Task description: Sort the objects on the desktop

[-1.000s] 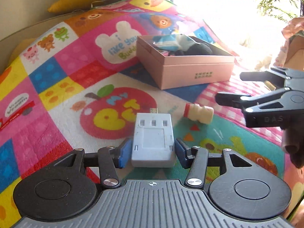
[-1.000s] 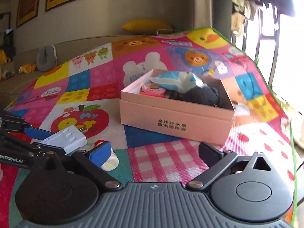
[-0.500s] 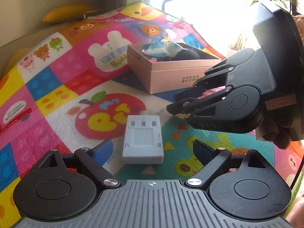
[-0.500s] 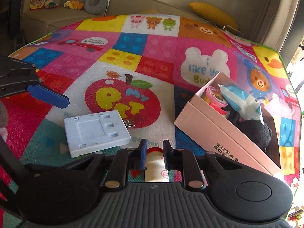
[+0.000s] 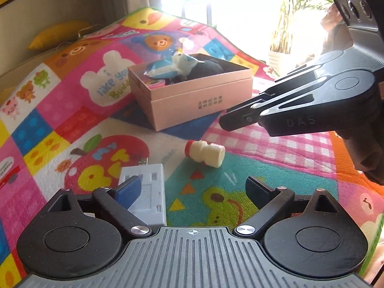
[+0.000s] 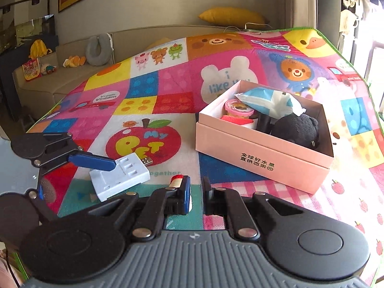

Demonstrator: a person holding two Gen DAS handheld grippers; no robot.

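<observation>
A white plug adapter (image 5: 146, 189) lies flat on the play mat, partly behind my left gripper's left finger. It also shows in the right wrist view (image 6: 120, 176). My left gripper (image 5: 192, 189) is open and empty above the mat. A small cream bottle with a red cap (image 5: 205, 153) lies on its side on the mat. My right gripper (image 6: 195, 192) has its jaws nearly closed with nothing between them; the bottle (image 6: 175, 182) lies just beyond its left finger. In the left wrist view the right gripper (image 5: 242, 120) hovers above the bottle.
An open pink box (image 5: 192, 100) stands on the mat behind the bottle. In the right wrist view (image 6: 264, 158) it holds a tissue pack (image 6: 266, 100), a black plush (image 6: 297, 129) and a pink tub (image 6: 237, 110). A sofa (image 6: 72, 76) lies beyond the colourful mat (image 6: 153, 100).
My left gripper has opened, let go of the adapter and drawn back to the right. My right gripper closed at the bottle, then rose; the bottle stays on the mat.
</observation>
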